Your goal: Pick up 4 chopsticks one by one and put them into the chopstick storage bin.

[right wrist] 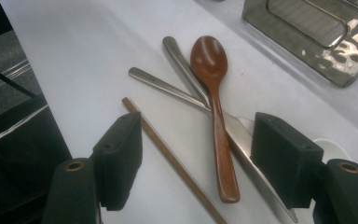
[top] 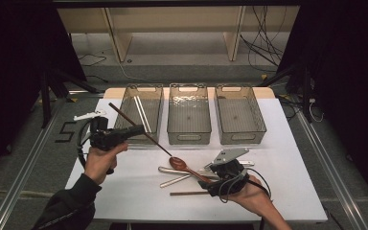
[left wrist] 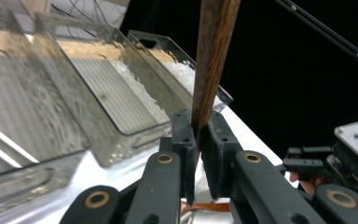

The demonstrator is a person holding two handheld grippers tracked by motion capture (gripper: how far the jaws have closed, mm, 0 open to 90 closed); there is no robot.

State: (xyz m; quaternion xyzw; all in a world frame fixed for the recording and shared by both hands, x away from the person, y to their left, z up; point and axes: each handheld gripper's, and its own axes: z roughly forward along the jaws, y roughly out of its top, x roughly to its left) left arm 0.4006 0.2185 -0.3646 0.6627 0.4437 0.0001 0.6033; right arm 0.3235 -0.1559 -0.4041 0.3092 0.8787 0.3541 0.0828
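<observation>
Left claw [left wrist: 196, 140] clamped on raised dark chopstick [left wrist: 213, 56]; right claw [right wrist: 196, 163] low, apart over wooden spoon [right wrist: 214, 93]

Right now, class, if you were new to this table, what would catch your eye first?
The dark wooden chopstick clamped in the left gripper slants up over the left bin of three clear bins. Near the table's front, the red-brown wooden spoon lies across metal cutlery, between the right gripper's open jaws.
</observation>
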